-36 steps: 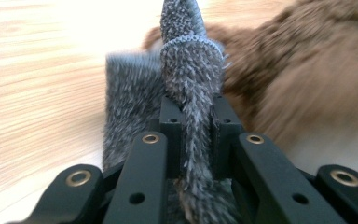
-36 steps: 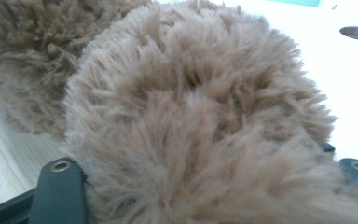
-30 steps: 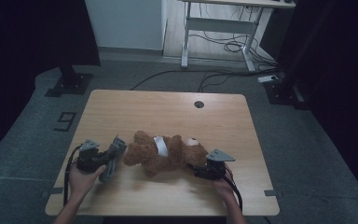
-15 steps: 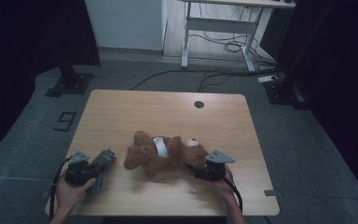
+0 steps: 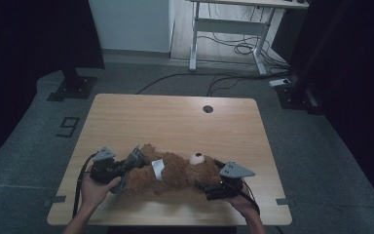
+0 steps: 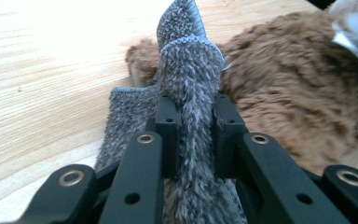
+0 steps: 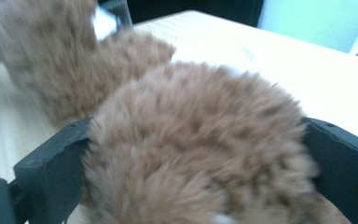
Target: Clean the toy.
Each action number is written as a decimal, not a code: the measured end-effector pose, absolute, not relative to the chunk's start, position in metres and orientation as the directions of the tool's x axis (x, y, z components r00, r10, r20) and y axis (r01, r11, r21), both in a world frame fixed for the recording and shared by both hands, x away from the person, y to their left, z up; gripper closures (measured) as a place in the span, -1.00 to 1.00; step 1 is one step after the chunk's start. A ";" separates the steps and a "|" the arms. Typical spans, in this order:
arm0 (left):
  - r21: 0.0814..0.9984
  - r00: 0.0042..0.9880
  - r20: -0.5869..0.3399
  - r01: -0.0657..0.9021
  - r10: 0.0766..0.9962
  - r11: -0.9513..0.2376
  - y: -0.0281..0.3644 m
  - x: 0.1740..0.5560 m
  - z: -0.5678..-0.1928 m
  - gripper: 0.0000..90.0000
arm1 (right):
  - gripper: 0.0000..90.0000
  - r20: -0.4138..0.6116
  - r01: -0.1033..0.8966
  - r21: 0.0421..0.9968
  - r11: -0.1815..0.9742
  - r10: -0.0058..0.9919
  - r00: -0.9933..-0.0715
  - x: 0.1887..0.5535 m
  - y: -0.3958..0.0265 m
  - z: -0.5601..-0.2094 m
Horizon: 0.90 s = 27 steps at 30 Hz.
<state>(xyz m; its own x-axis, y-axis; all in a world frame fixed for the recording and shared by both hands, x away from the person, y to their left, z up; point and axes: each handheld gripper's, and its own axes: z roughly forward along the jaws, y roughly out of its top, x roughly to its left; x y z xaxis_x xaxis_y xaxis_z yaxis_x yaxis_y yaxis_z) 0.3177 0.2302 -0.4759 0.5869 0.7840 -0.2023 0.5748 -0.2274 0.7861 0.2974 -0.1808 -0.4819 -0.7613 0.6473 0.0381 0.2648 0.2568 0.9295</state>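
Note:
A brown teddy bear (image 5: pixel 175 170) lies on its back across the near part of the wooden table (image 5: pixel 175 122), with a white patch (image 5: pixel 158 168) on its belly. My left gripper (image 5: pixel 126 170) is at the bear's leg end. It is shut on a grey fuzzy cloth (image 6: pixel 186 60), which stands up between its jaws (image 6: pixel 193 126) right beside the bear's brown fur (image 6: pixel 298 93). My right gripper (image 5: pixel 207 185) is at the bear's head. Its jaws have just been opening and now stand wide, with the furry head (image 7: pixel 196 116) between them, the fur brushing both.
A round cable hole (image 5: pixel 208 108) sits near the table's far edge. Beyond the table are a white desk frame with cables (image 5: pixel 229 44) and dark stands on the grey floor. The person's hands come in over the near table edge.
My left gripper drew back to the left with the grey cloth, then came back to the bear's legs. The right hand has risen a little at the bear's head.

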 end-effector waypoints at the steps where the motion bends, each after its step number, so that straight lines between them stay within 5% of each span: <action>1: 0.788 0.587 -0.205 0.573 0.783 -0.224 0.230 0.317 -0.475 0.69 | -0.97 0.055 0.271 0.932 0.241 0.644 -0.763 0.300 -0.181 -0.476; 4: 0.792 0.594 -0.217 0.571 0.775 -0.215 0.229 0.317 -0.475 0.69 | -0.93 0.126 0.306 0.937 0.168 0.656 -0.744 0.310 -0.184 -0.460; 7: 0.789 0.600 -0.218 0.572 0.770 -0.222 0.226 0.317 -0.476 0.69 | -0.95 0.125 0.372 0.904 0.210 0.703 -0.701 0.321 -0.181 -0.457; 16: 0.773 0.618 -0.220 0.583 0.755 -0.252 0.217 0.315 -0.486 0.69 | -1.00 0.268 0.581 0.763 0.283 0.680 -0.683 0.316 -0.180 -0.501; 20: 0.770 0.620 -0.224 0.586 0.752 -0.253 0.214 0.314 -0.486 0.69 | -1.00 0.256 0.612 0.724 0.317 0.701 -0.666 0.315 -0.171 -0.507; 27: 0.761 0.620 -0.237 0.597 0.748 -0.254 0.211 0.316 -0.491 0.68 | -0.14 0.187 0.556 0.752 0.354 0.695 -0.694 0.312 -0.165 -0.506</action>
